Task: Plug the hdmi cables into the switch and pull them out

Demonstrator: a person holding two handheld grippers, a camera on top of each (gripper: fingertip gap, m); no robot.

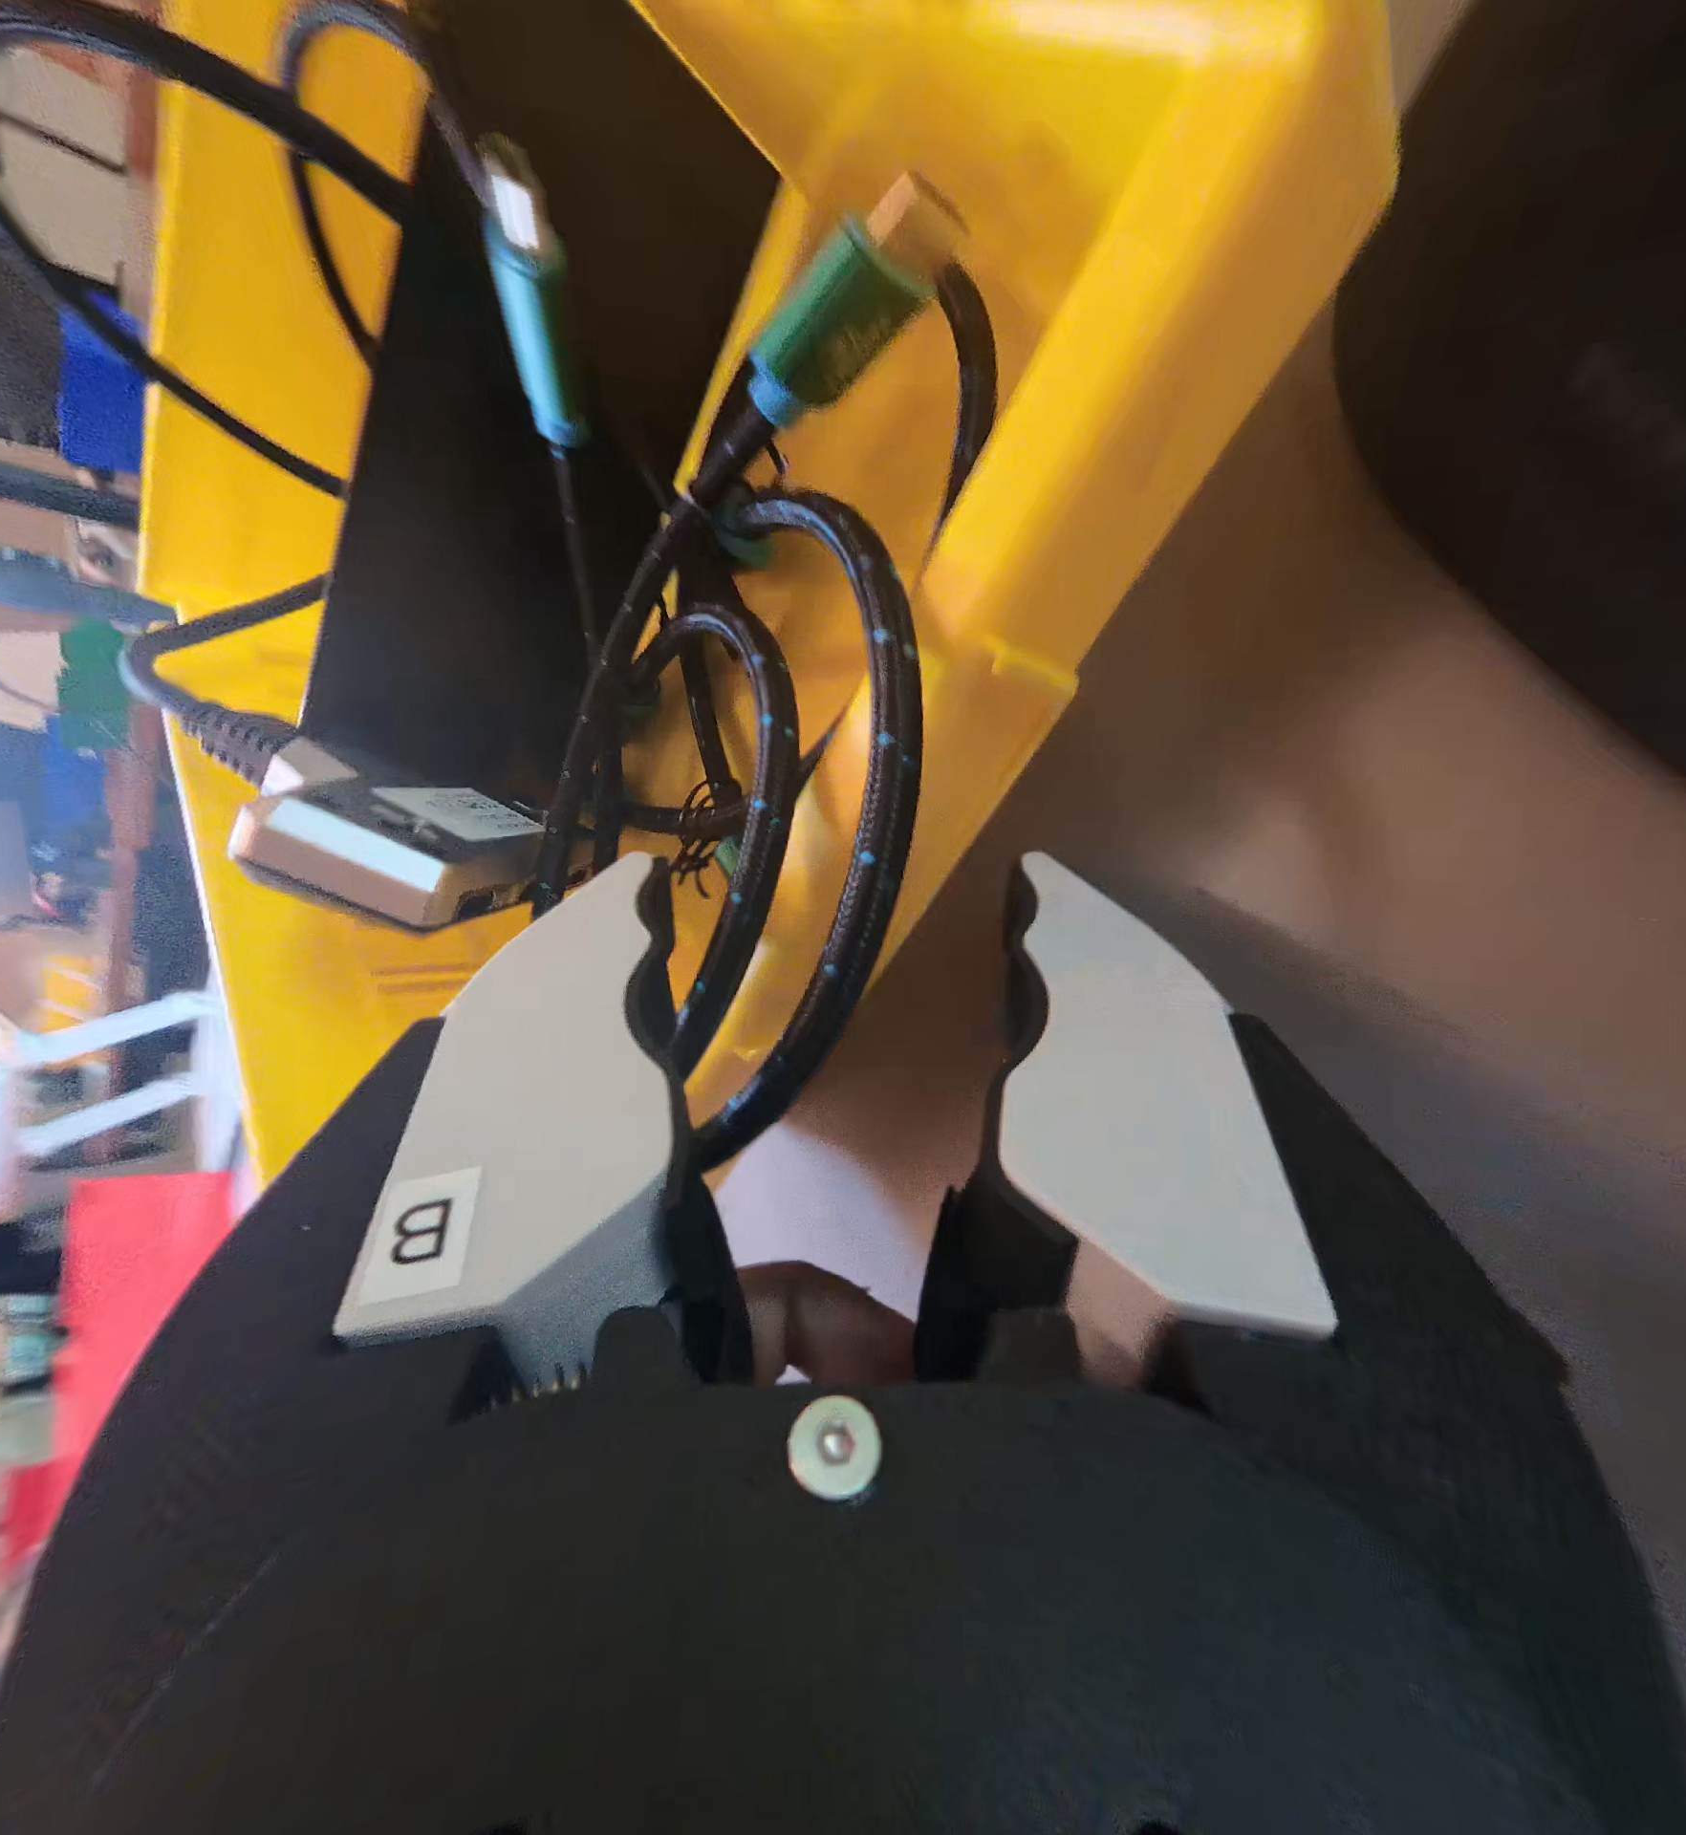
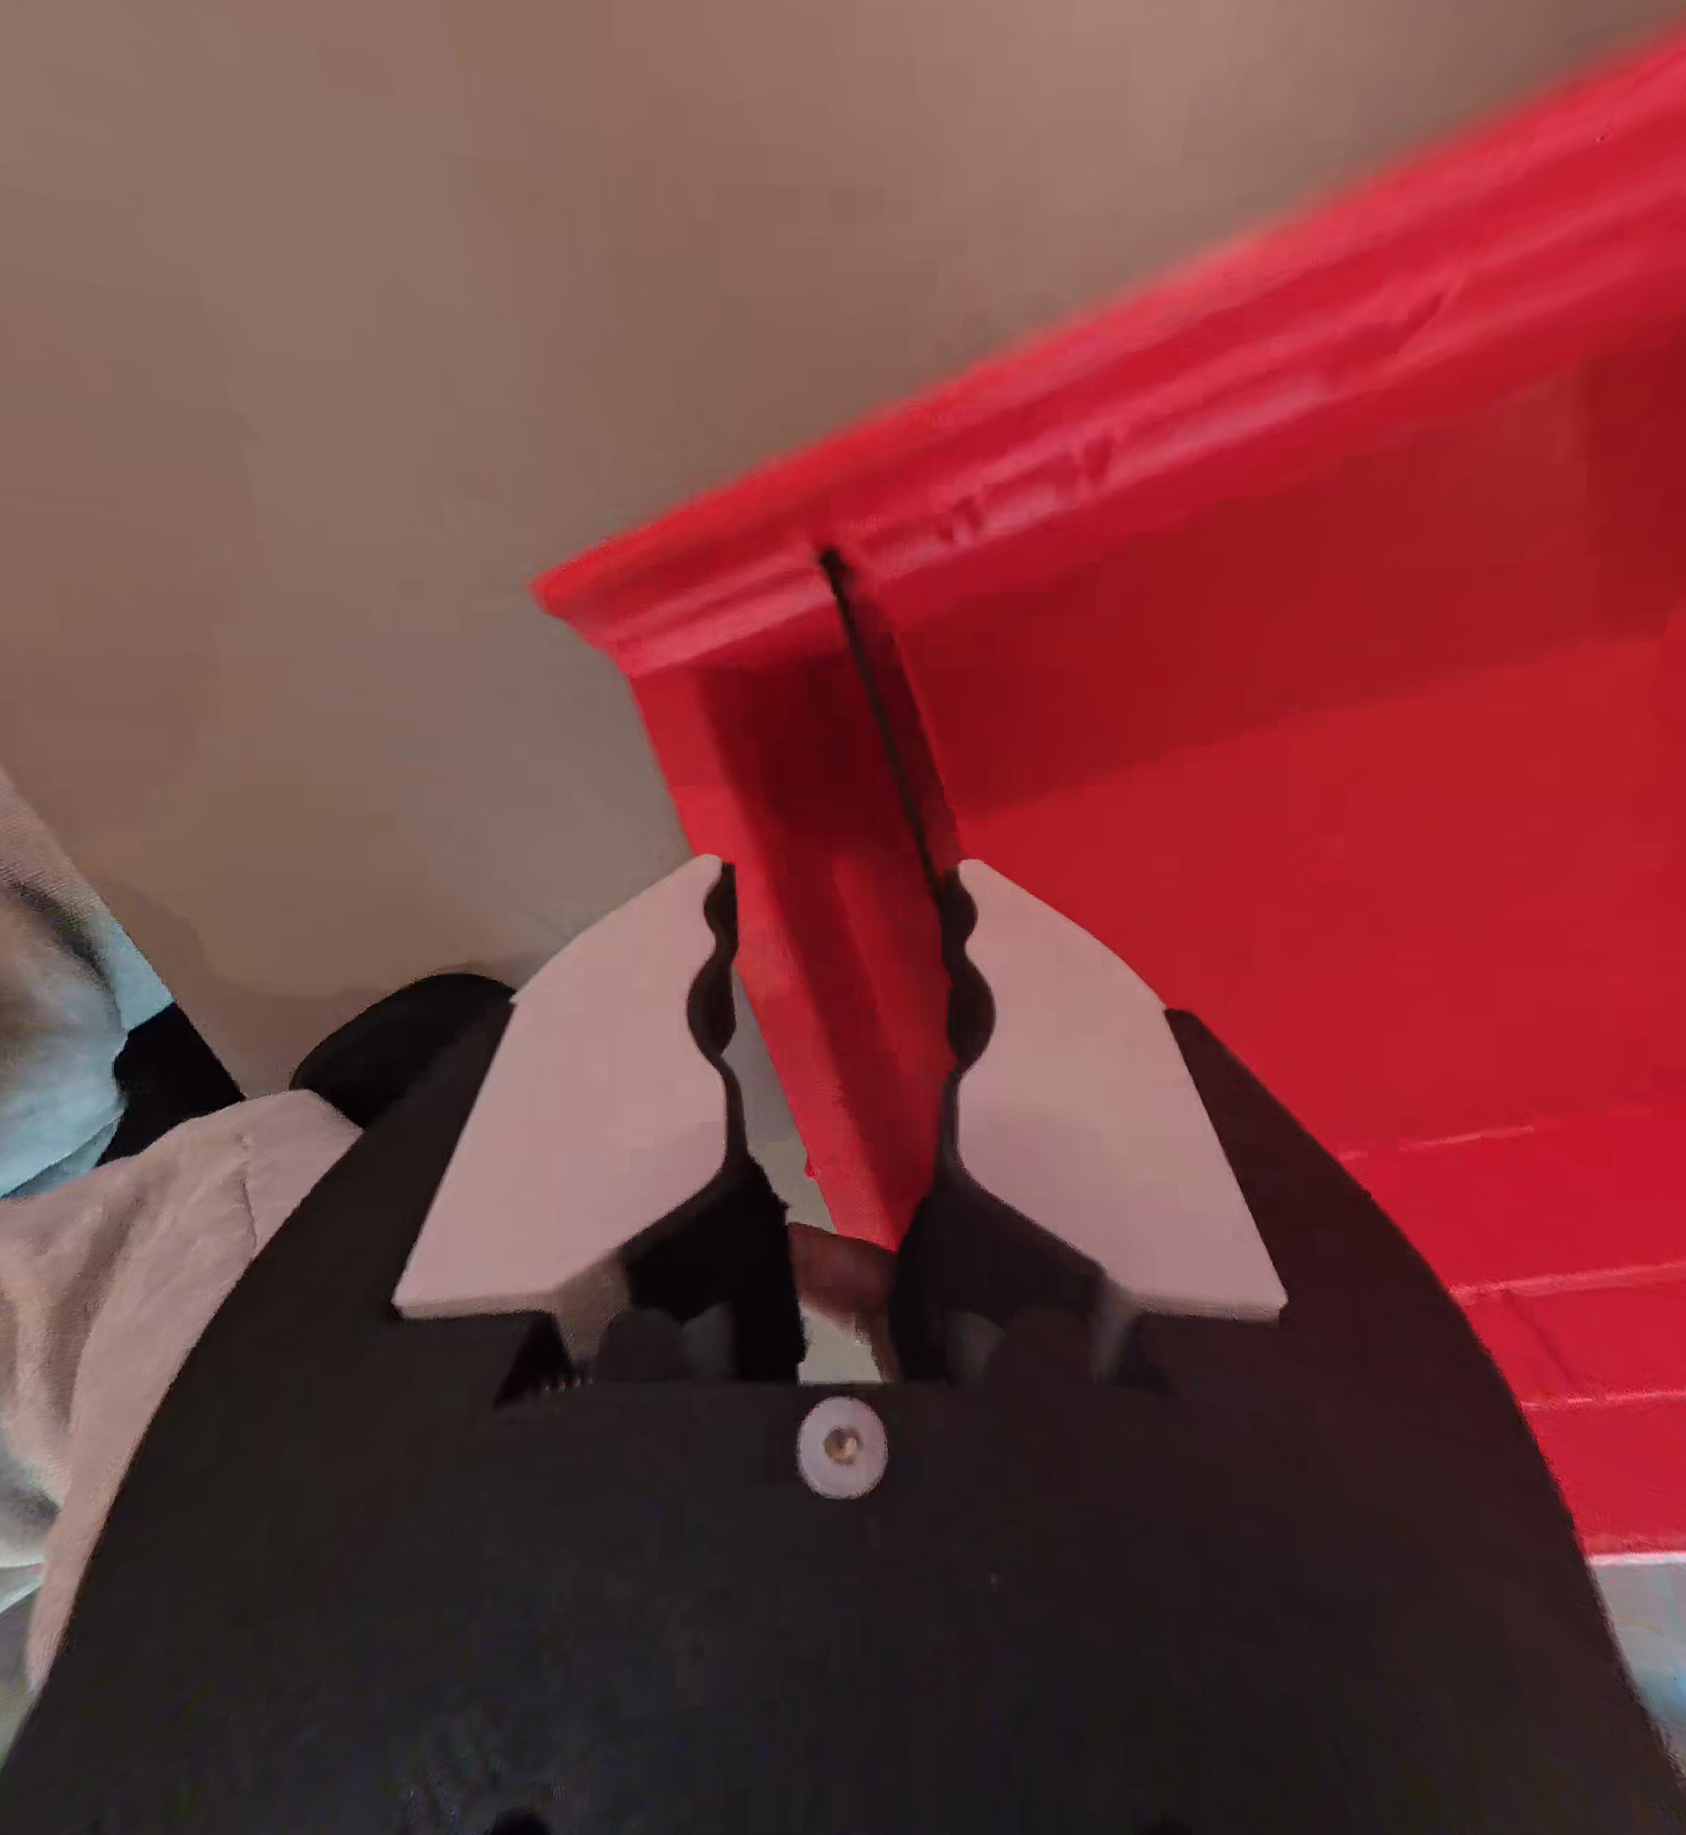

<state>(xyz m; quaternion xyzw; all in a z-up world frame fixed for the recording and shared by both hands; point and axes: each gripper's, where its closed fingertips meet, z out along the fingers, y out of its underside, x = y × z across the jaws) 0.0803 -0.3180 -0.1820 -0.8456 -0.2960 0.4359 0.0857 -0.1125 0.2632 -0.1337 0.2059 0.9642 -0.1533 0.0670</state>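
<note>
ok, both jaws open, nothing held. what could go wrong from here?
1. The braided cable loops lie tangled in the yellow bin, one strand beside the left gripper; closing might catch cable rather than a green plug.
2. The silver switch looks loose, so a tug could drag it.
3. The right gripper faces the red bin, where no plug or switch shows.

- Bin [image 1: 1067,328]: yellow, with a black inner panel [image 1: 442,556].
- HDMI cables [image 1: 879,794]: black braid flecked with blue.
- Plug housings: one green [image 1: 834,318], one teal [image 1: 533,318]; metal tips gold and silver.
- Switch [image 1: 362,854]: silver-grey.
- Left tongs [image 1: 834,874]: pale grey fingers [image 1: 541,1092] on a black body.
- Second bin [image 2: 1316,794]: red.
- Right tongs [image 2: 839,874]: same grey and black.
- Desk [image 2: 323,397]: beige.
</note>
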